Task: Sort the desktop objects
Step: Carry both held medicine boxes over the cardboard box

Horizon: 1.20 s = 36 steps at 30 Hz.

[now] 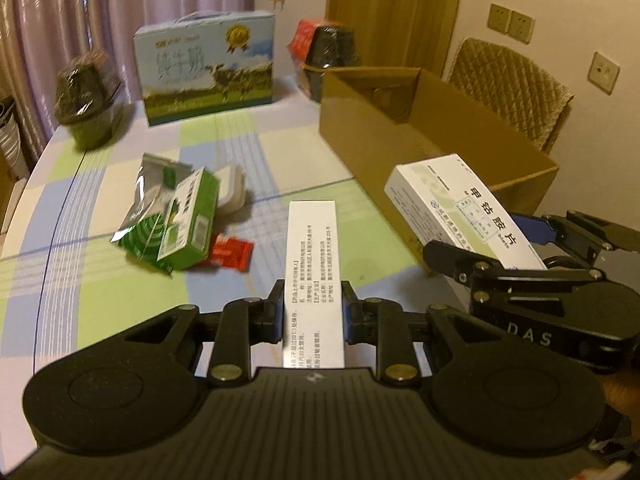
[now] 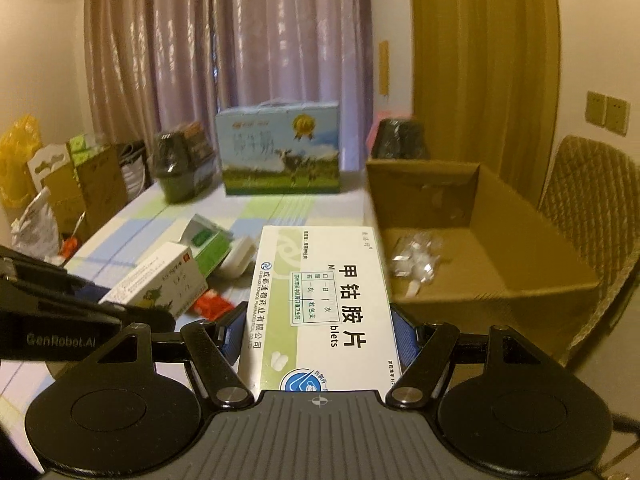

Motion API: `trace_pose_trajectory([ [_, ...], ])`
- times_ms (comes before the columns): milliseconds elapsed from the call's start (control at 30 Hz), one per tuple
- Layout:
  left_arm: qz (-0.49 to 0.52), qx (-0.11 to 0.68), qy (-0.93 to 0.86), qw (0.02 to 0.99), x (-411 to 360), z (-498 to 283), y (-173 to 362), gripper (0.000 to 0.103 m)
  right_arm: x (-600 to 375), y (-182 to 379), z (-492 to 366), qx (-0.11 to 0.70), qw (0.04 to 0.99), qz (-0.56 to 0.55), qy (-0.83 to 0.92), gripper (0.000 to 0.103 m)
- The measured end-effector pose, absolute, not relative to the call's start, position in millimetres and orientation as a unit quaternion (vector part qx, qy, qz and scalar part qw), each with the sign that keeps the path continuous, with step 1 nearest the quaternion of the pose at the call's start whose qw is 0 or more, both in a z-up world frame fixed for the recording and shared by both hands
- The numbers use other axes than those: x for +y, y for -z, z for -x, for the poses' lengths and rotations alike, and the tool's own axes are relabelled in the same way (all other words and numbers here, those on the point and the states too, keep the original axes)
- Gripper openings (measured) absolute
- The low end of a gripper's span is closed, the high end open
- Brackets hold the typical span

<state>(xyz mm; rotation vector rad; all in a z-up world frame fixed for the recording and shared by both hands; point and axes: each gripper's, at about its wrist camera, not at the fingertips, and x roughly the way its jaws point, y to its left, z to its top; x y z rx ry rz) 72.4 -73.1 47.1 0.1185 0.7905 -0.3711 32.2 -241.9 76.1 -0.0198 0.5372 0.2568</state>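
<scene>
- Medicine boxes are the things being sorted; two of them are held above the bench (image 1: 100,208), which is covered by a checked cloth of green, blue and white.
- Left tool (image 1: 312,316): its jaws are closed tight on the narrow side of a slim white box (image 1: 313,264) with small printed text, and the box stands out forward between the fingers.
- Right tool (image 2: 320,336): its jaws stand fairly wide and press on both long sides of a wide white tablet box (image 2: 324,300) with big black characters and a green band. In the left wrist view this box is seen just in front of the near wall of the cardboard box.
- Brown cardboard box (image 2: 520,248) is open on the right part of the bench; some clear plastic pieces (image 2: 416,260) lie on its floor.
- Left on the bench lie a green box (image 1: 192,220), a silver-green pouch (image 1: 148,208), a white case (image 1: 234,192) and a red packet (image 1: 232,252), close together in one small heap.
- At the far edge stands a milk carton (image 1: 208,68) with a cow picture, between two dark wrapped packs.
</scene>
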Motion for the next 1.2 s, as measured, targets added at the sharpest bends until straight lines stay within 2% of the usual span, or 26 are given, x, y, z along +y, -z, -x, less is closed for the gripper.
trace_pose_trajectory([
  [600,-0.058,0.342,0.260,0.901,-179,-118,-93,0.021,-348,-120,-86,0.223,0.974,0.006,-0.042,0.068],
  [967,-0.031,0.354,0.277,0.893,-236,-166,-83,0.021,-384,-108,-131,0.248,0.968,-0.008,-0.024,0.068],
  [1200,-0.009,0.366,0.268,0.891,-244,-191,-71,0.021,-390,-97,-149,0.260,0.965,-0.013,-0.018,0.068],
])
